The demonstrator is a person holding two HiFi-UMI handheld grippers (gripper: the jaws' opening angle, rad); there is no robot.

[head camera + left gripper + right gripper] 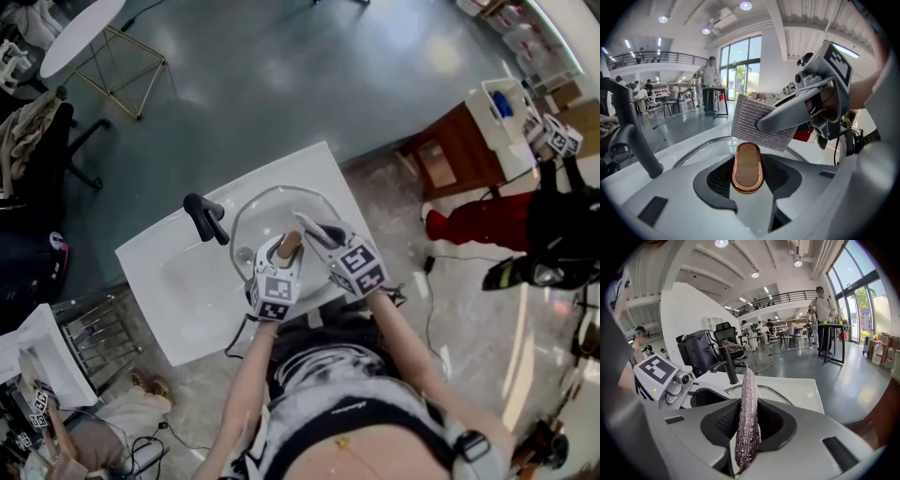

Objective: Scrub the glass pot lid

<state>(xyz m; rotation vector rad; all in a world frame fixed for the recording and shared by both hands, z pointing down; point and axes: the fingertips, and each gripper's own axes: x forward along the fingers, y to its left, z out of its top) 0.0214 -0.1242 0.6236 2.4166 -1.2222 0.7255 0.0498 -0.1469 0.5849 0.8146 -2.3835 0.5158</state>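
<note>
Sink (169, 281) cradles the glass pot lid (267, 211); left fingers (717, 180) clamp its knob (747, 167) steady, right fingers (773, 420) pinch the scrub cloth (748, 418) just beside.

The left forearm (248, 380) and right forearm (410, 345) reached forward from the body, side by side. Both grippers angled downward, tips close together. The left gripper (285, 253) had its jaws closed on a knob (747, 166). The right gripper (317, 231), just beside it, pinched a scrubbing cloth (748, 413) that stood on edge between its jaws.
</note>
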